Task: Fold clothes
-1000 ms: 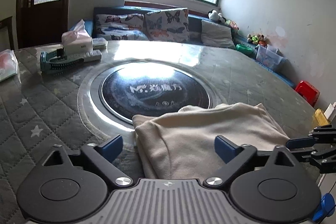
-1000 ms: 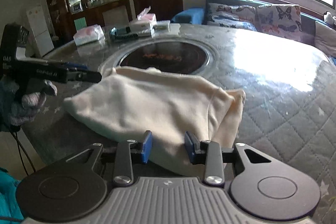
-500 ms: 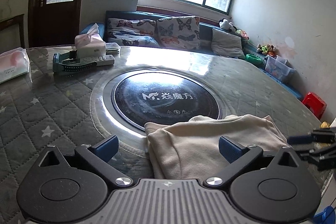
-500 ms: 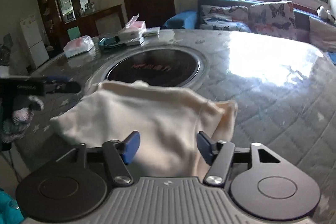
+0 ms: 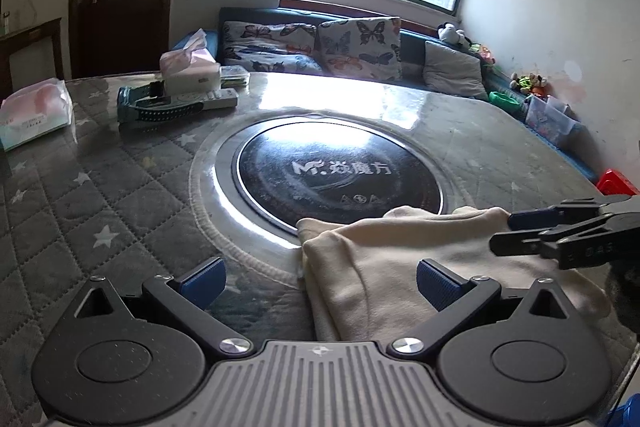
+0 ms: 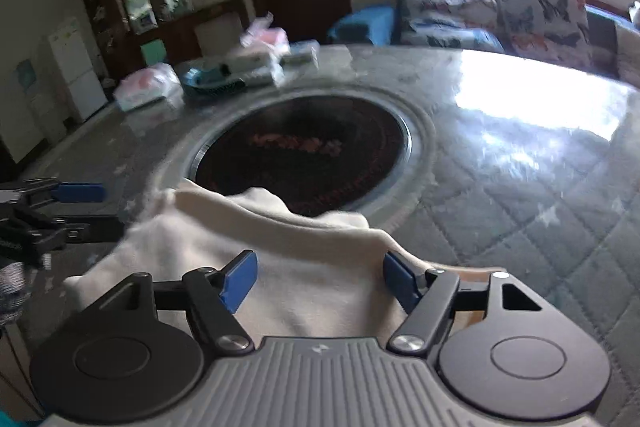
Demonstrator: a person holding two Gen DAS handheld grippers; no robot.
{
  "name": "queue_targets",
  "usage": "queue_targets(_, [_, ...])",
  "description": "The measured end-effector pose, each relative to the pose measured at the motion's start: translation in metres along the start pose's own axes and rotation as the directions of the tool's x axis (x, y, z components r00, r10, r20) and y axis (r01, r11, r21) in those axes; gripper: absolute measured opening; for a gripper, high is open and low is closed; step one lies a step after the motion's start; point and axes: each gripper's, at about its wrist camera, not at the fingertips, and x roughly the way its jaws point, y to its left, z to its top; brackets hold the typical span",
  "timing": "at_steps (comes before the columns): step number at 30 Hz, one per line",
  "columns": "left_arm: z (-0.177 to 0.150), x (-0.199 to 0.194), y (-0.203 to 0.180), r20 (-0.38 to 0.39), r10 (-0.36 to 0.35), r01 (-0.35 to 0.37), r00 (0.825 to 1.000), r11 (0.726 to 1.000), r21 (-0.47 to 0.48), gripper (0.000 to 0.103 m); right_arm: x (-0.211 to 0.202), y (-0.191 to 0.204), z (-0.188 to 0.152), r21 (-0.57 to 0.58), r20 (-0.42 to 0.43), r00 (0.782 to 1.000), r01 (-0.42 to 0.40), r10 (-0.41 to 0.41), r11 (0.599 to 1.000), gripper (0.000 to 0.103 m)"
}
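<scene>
A folded cream garment (image 5: 404, 259) lies on the quilted table near its front edge, partly over the dark round hob (image 5: 336, 171). My left gripper (image 5: 320, 281) stands open just short of the garment's left corner, holding nothing. In the right wrist view the same cream garment (image 6: 288, 259) fills the near foreground, and my right gripper (image 6: 318, 279) is open over it with its blue pads spread wide. The right gripper's fingers (image 5: 532, 233) show at the right of the left wrist view; the left gripper's fingers (image 6: 68, 193) show at the left of the right wrist view.
At the table's far left stand a tissue box (image 5: 190, 67), a teal brush (image 5: 160, 107), a remote (image 5: 212, 99) and a tissue pack (image 5: 34, 111). A sofa with butterfly cushions (image 5: 320, 47) runs behind the table. The quilted table (image 5: 100, 195) stretches to the left.
The right gripper has opened from nearly shut to wide and let the garment edge go, then tilted. The left gripper has drawn back a little and stayed open.
</scene>
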Motion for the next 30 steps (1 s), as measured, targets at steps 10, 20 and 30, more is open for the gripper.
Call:
queue_targets(10, [-0.001, 0.002, 0.005, -0.008, 0.009, -0.009, 1.0, 1.0, -0.018, 0.103, -0.01, 0.007, -0.001, 0.004, 0.05, 0.999, -0.02, 0.02, 1.0, 0.096])
queue_targets(20, [-0.002, 0.0, 0.014, -0.026, 0.038, -0.039, 0.999, 0.998, -0.052, 0.103, -0.028, 0.028, -0.006, -0.043, 0.1, 0.994, -0.033, 0.037, 0.999, 0.103])
queue_targets(30, [-0.001, 0.002, 0.019, -0.06, 0.048, -0.052, 0.997, 0.996, -0.077, 0.103, -0.031, 0.08, -0.016, -0.208, 0.033, 0.991, -0.123, 0.132, 0.97, 0.103])
